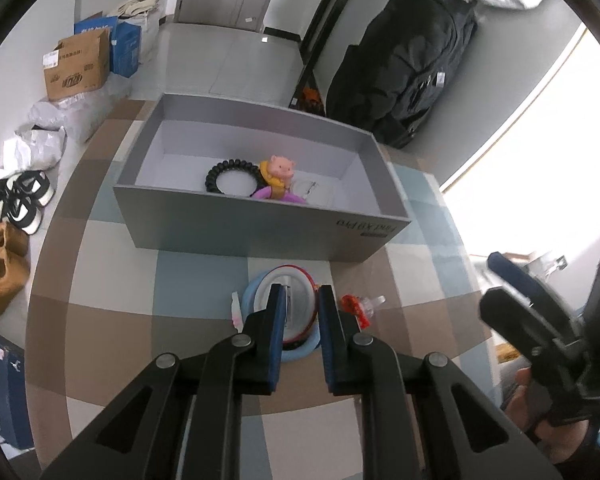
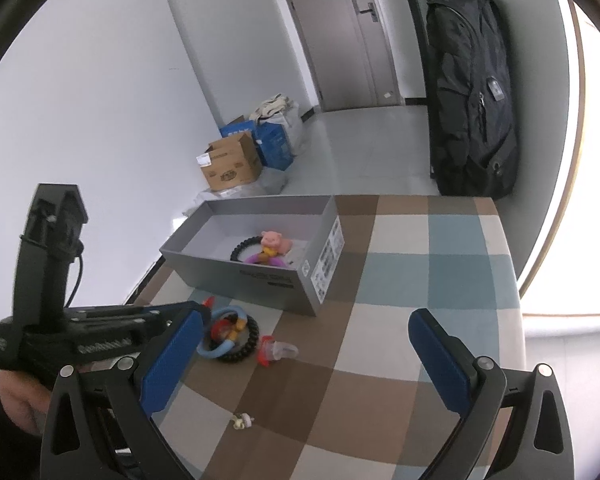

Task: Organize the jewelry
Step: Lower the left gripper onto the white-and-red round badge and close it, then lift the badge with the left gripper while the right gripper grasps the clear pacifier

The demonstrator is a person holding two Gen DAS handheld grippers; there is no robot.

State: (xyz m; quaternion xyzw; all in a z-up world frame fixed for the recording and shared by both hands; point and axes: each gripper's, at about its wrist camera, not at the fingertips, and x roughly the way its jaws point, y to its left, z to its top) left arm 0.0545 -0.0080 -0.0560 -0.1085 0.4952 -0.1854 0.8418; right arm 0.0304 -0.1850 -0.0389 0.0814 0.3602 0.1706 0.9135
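My left gripper points down at a pile of rings on the checked tablecloth and is shut on a red-rimmed ring. That ring lies in a light blue ring. The right wrist view shows the same pile: the blue ring, a black beaded bracelet and a red and orange piece at their middle, with the left gripper's fingers on its left side. My right gripper hangs wide open above the table, holding nothing. Inside the grey box lie a black beaded bracelet, a pink pig toy and a purple ring.
A small red and clear piece lies right of the pile, and a tiny cream piece sits nearer me. The grey box stands at the table's far left. Beyond are cardboard boxes, shoes and a hanging black backpack.
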